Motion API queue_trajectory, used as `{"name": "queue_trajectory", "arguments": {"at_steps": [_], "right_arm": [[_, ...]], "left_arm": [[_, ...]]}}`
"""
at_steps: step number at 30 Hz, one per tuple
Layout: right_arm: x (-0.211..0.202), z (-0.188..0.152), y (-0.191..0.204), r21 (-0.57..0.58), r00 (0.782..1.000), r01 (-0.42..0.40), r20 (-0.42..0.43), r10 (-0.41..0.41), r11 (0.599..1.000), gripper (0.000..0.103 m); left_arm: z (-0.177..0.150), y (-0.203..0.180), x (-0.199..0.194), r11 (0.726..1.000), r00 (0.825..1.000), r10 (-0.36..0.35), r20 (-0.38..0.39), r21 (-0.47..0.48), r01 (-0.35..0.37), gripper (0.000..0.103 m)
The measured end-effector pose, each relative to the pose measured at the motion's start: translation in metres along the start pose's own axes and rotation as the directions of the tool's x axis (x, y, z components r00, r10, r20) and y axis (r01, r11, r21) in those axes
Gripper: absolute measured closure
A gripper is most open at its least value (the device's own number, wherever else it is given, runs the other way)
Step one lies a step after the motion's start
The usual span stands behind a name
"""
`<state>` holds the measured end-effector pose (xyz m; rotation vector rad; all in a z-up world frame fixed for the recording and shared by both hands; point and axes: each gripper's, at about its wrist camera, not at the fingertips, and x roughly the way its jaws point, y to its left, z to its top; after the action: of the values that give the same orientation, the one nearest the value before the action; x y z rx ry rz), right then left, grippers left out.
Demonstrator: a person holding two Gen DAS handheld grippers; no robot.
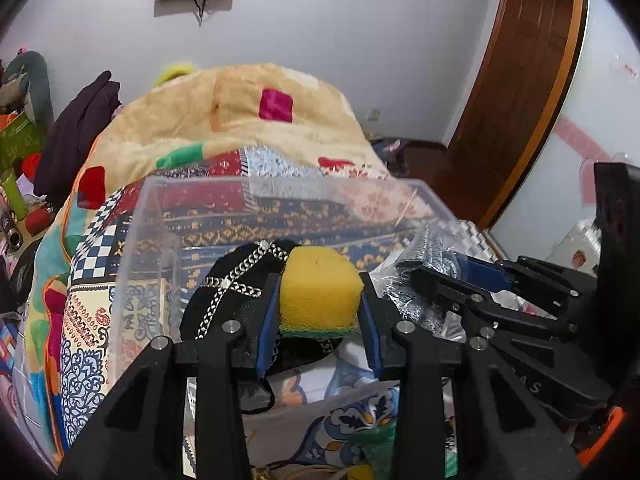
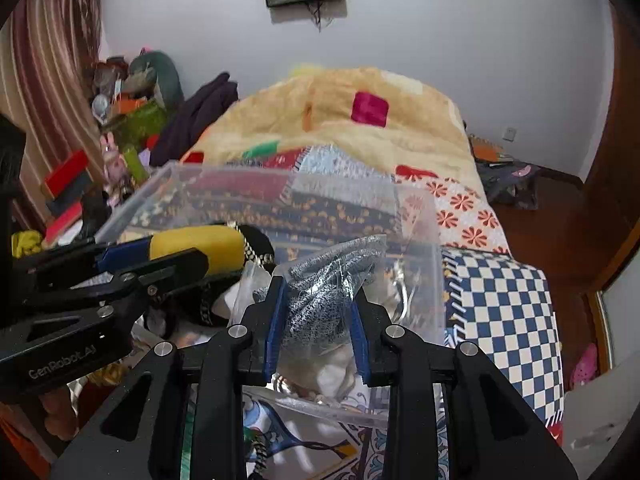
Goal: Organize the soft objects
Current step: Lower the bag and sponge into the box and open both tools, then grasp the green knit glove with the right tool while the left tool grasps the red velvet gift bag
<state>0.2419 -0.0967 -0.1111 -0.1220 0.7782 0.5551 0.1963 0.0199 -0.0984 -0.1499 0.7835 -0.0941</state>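
Sponge (image 1: 318, 290): yellow w/ green base, clamped btwn left gripper (image 1: 320, 304) pads, held over clear bin (image 1: 140, 240).
Bagged grey knit (image 2: 320, 300): pinched in right gripper (image 2: 318, 320), same bin, just right of sponge.
Black chain-trim item (image 1: 228, 292): in bin, beside sponge.
Bin: sits on patterned bedspread (image 2: 504, 312).

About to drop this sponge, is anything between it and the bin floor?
Yes. The sponge in the left gripper sits over a black chained cloth already in the bin.
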Motion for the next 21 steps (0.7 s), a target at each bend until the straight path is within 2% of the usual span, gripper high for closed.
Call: {"name": "queue_trajectory", "arguments": {"at_steps": [4, 6, 9, 13, 17, 21], "right_arm": [[-0.001, -0.003, 0.002, -0.021, 1.0, 0.01, -0.017, -0.011, 1.0, 0.073], [-0.004, -0.002, 0.002, -0.024, 1.0, 0.009, -0.021, -0.009, 1.0, 0.073], [-0.01, -0.004, 0.001, -0.029, 1.0, 0.007, -0.029, -0.007, 1.0, 0.069], [-0.024, -0.007, -0.001, -0.03, 1.0, -0.003, -0.014, 0.002, 1.0, 0.059], [-0.043, -0.006, -0.002, -0.028, 1.0, -0.013, 0.022, 0.014, 1.0, 0.049], [-0.066, -0.001, 0.004, -0.039, 0.997, -0.016, 0.081, 0.019, 0.999, 0.046]], "left_arm": [[-0.004, -0.002, 0.004, 1.0, 1.0, 0.013, -0.02, 0.025, -0.012, 0.066], [-0.006, -0.002, 0.003, 0.999, 1.0, 0.012, -0.025, 0.03, -0.011, 0.062], [-0.009, -0.003, -0.004, 0.999, 1.0, 0.007, -0.018, 0.036, -0.007, 0.051], [-0.012, -0.006, -0.02, 0.998, 1.0, 0.013, 0.017, 0.062, -0.014, 0.048], [-0.014, -0.009, -0.045, 0.996, 0.997, 0.02, 0.073, 0.08, -0.026, 0.04], [-0.014, -0.011, -0.073, 0.996, 0.991, 0.015, 0.13, 0.084, -0.026, 0.036]]}}
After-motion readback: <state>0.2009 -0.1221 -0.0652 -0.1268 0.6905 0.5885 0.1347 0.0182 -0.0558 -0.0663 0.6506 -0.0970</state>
